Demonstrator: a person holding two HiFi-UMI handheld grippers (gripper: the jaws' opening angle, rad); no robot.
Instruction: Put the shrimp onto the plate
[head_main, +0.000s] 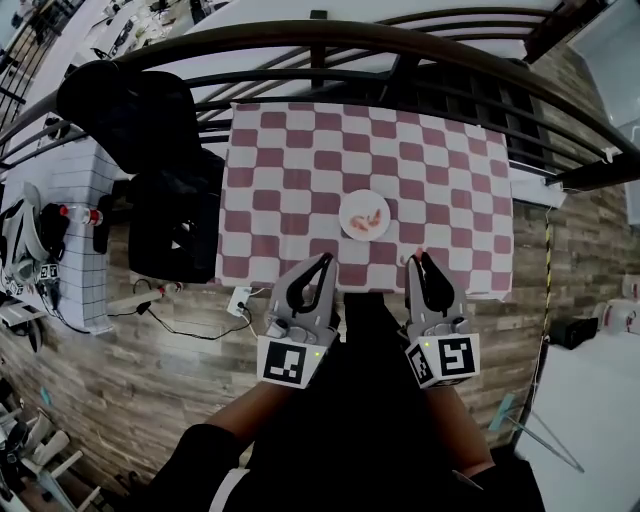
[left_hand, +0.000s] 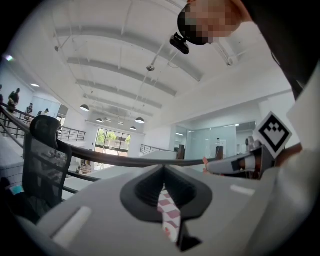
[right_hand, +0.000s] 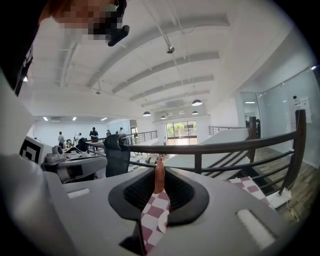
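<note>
A white plate (head_main: 349, 228) sits near the front of the red-and-white checkered table (head_main: 300, 170), with pinkish shrimp (head_main: 369, 219) lying on it. My right gripper (head_main: 416, 260) hovers at the table's front edge, right of the plate, shut on a thin orange-pink shrimp (right_hand: 159, 179) pinched upright between its tips (right_hand: 159, 172). My left gripper (head_main: 325, 262) is at the front edge just left of the plate, jaws together with nothing in them (left_hand: 163, 170). The left gripper view also shows the right gripper (left_hand: 235, 163) with the pink shrimp at its tip.
A black office chair (head_main: 150, 130) stands left of the table. A dark curved railing (head_main: 400, 45) runs behind it. A white side table (head_main: 70, 230) with gear is at the far left, and a power strip with cable (head_main: 238, 300) lies on the wooden floor.
</note>
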